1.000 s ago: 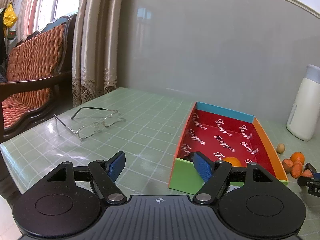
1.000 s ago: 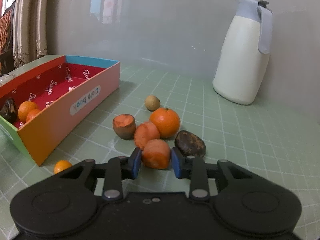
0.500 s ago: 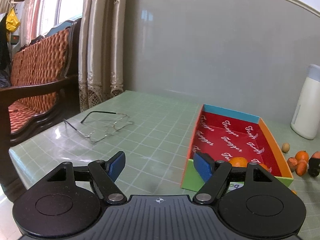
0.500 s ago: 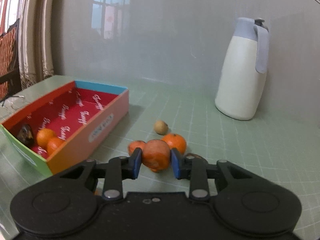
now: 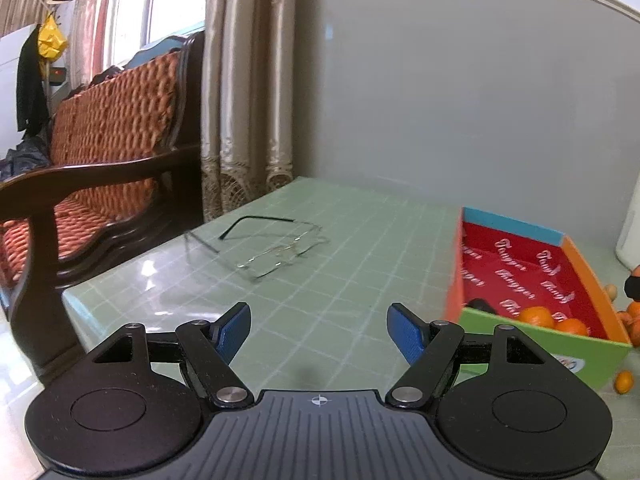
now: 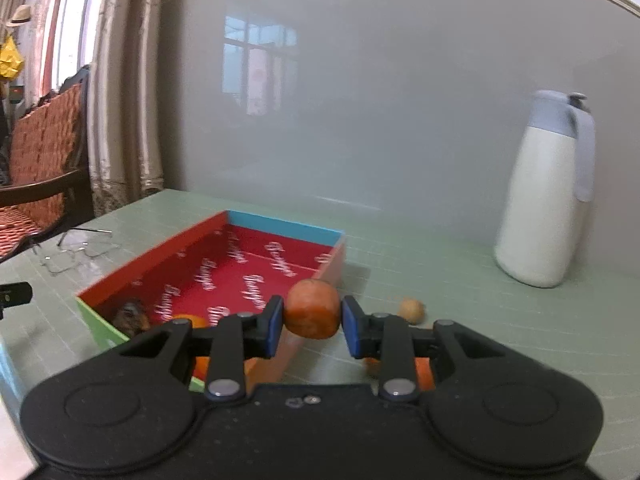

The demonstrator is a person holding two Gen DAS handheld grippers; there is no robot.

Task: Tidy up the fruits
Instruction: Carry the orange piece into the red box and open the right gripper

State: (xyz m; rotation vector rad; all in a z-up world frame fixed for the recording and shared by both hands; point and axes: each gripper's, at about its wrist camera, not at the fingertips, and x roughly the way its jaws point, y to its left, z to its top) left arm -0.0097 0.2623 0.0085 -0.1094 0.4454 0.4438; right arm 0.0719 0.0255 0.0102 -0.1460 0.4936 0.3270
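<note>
My right gripper (image 6: 311, 326) is shut on an orange-brown fruit (image 6: 312, 308) and holds it in the air by the near right wall of the red-lined box (image 6: 256, 268). The box holds a dark fruit (image 6: 130, 318) and oranges (image 6: 188, 321). A small tan fruit (image 6: 412, 311) lies on the table right of the box. My left gripper (image 5: 319, 330) is open and empty over the green table, left of the box (image 5: 520, 264), where oranges (image 5: 538, 316) show. A small orange fruit (image 5: 624, 382) lies by the box's front corner.
Wire-rimmed glasses (image 5: 272, 246) lie on the table left of the box. A white thermos jug (image 6: 548, 192) stands at the back right. A wooden bench with an orange cushion (image 5: 100, 152) stands past the table's left edge. More fruit (image 5: 632, 312) lies right of the box.
My right gripper has lifted the orange-brown fruit off the table and carried it left toward the box. My left gripper has drawn back and to the left, away from the box.
</note>
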